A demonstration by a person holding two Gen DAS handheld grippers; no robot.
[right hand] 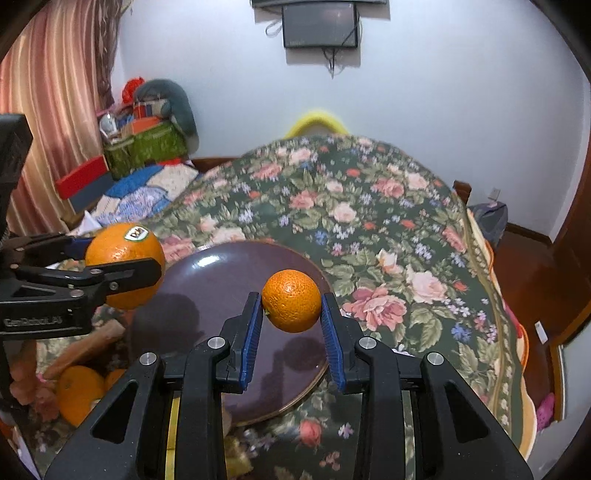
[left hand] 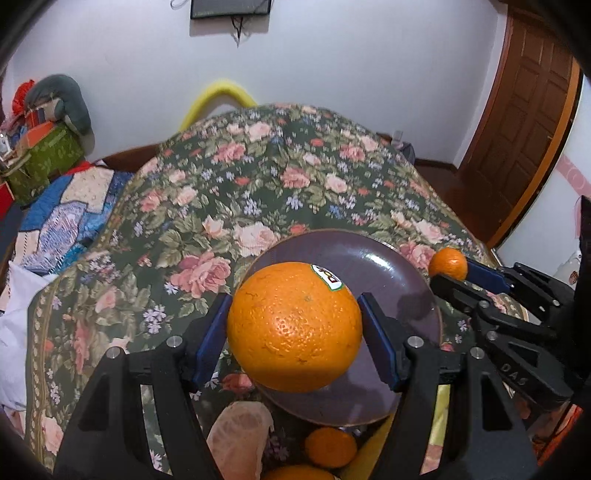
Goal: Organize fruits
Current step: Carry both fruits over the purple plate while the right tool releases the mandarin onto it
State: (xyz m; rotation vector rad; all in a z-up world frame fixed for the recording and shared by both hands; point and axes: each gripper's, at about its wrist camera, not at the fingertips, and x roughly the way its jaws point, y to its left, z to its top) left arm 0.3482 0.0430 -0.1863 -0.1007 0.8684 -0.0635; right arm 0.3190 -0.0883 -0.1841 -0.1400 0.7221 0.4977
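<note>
Plate (left hand: 373, 254), dark purple-brown, lies on a floral bedspread (left hand: 258, 177); both grippers hang above it, each carrying fruit. Left gripper (left hand: 294, 325) has its blue pads clamped on either side of a large orange (left hand: 293, 328) with a sticker (left hand: 328, 277) near its top; the orange is held clear of the plate, over its near-left part. In the right wrist view the same orange (right hand: 123, 251) sits at the left, one black finger of the left gripper (right hand: 123, 273) across its front, beyond the plate's left edge (right hand: 221, 266). Right gripper (right hand: 291, 317) grips a small orange (right hand: 291, 301), pads set narrow and pressing on both flanks, fruit lifted above the plate, its shadow on the glaze below. From the left wrist view the small orange (left hand: 448, 263) shows at the right gripper's (left hand: 448, 273) tip, just past the plate's right rim. More oranges (right hand: 79, 391) lie near the lower left, beside a peach-coloured mesh wrap (left hand: 240, 439); two (left hand: 330, 446) show low between the left gripper's arms. A yellow strip (right hand: 170, 435) runs under the near side of the plate; what it is, cannot tell. Background: white wall (right hand: 443, 92), wall-mounted screen (right hand: 320, 26), striped curtain (right hand: 55, 110), patchwork quilt (left hand: 70, 221), green box (right hand: 147, 147) among clutter, wooden door (left hand: 524, 118).
</note>
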